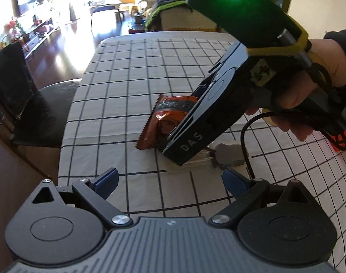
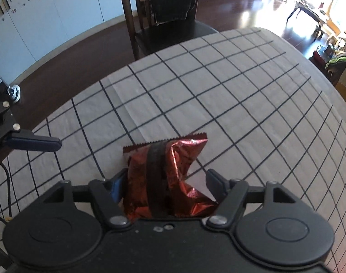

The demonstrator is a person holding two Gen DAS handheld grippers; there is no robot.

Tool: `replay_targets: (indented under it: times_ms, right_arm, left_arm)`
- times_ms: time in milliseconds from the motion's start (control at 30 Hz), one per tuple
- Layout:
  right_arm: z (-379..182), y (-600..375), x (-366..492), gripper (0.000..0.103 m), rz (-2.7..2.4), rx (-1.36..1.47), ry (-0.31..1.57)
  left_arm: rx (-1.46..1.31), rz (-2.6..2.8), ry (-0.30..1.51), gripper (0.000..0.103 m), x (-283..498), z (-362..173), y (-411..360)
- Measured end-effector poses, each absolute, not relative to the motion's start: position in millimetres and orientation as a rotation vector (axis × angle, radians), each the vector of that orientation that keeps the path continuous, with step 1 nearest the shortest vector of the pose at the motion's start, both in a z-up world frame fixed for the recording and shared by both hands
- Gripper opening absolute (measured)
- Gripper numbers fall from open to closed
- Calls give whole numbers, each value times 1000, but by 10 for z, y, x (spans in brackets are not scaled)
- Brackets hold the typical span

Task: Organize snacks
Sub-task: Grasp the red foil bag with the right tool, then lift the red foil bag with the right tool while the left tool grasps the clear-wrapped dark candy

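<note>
A red foil snack packet (image 2: 170, 177) with a black band lies between the fingers of my right gripper (image 2: 167, 182). The left finger touches the packet; the right finger stands a little off it, so the jaws are open around it. In the left wrist view the same packet (image 1: 168, 118) sticks out from under the right gripper's body (image 1: 195, 122), low over the checked tablecloth (image 1: 127, 79). My left gripper (image 1: 170, 182) is open and empty, close in front of the right one. One of its blue fingers (image 2: 34, 142) shows at the left of the right wrist view.
A dark chair (image 2: 168, 22) stands at the far edge of the table in the right wrist view. Another dark chair (image 1: 31, 104) stands at the table's left side. A clear flat object and a grey piece (image 1: 227, 157) lie under the right gripper. A black cable (image 1: 248, 141) hangs there.
</note>
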State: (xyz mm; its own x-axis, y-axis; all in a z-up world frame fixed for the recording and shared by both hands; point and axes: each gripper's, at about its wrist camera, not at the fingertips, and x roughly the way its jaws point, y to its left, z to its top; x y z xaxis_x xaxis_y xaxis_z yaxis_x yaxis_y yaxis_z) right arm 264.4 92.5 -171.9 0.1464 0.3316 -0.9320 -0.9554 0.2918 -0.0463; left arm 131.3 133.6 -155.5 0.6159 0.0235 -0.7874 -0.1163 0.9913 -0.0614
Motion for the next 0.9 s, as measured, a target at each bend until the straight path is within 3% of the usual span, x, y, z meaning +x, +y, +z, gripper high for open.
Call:
replay_targets:
  times_ms: [100,167,267,800,900]
  right_arm:
    - [-1706,894,2667,66,1085,-765,1018]
    - [-1690,875,2678,52,1095,-739,1031]
    - [-1658,840,2690,48,1079,-703,1030]
    - [-1372,-11,2897,42,926,-453,1094]
    - [-1390,-191,2919,41,888,-412,1110]
  left_arm:
    - [-75,46,925,99,1367,-1550,1336]
    - [-54,9,932,99,1389,-1534,1345]
    - [12,-45,925,99,1412,-1504,1326]
    - [268,-422,932,98,1830,-1545,1090]
    - [294,-439,966,90,1942,-1657,1039]
